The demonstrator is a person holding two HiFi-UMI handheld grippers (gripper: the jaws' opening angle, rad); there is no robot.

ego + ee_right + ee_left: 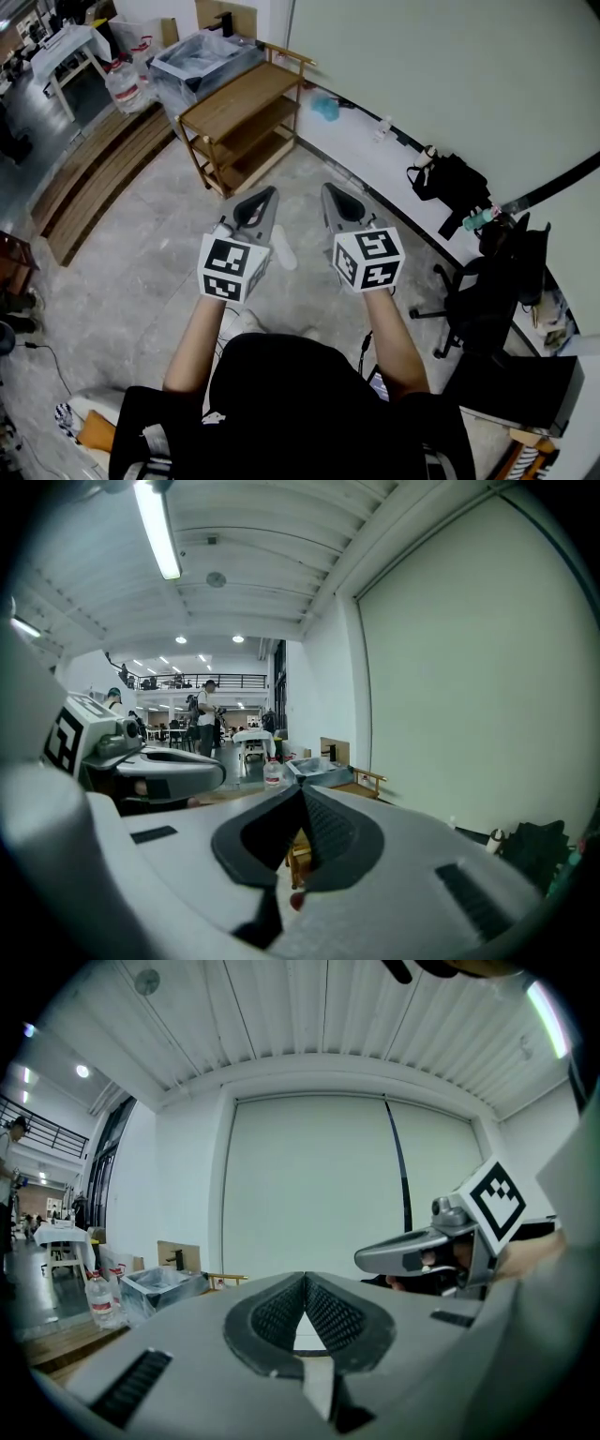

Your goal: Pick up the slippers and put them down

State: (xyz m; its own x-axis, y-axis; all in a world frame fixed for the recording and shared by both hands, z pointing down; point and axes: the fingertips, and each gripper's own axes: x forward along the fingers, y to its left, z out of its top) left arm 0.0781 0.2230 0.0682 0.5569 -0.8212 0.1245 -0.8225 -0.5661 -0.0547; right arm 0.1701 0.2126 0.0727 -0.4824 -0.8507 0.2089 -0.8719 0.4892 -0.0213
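Low in the head view, the person's two forearms (pixel 197 333) reached forward from the dark-clad body, side by side and well apart. Each ended in a marker cube (pixel 228 267) near mid-frame. Past the cubes, the left gripper (pixel 267 197) and the right gripper (pixel 330 192) pointed towards the top of the frame, held roughly level above the grey floor (pixel 141 272). The left gripper view showed its ribbed pads meeting at the tips with nothing between them. The right gripper view showed its jaws closed the same way, empty. On the floor in the gap between the two tools, just right of the left gripper's body, lay a pale elongated shape (pixel 283 250). It looked like a slipper, though too small to be sure, and neither tool touched it. Farther off, towards the upper left, stood a wooden rack (pixel 246 117). A black bag (pixel 448 183) sat against the pale wall (pixel 450 66) at the right.
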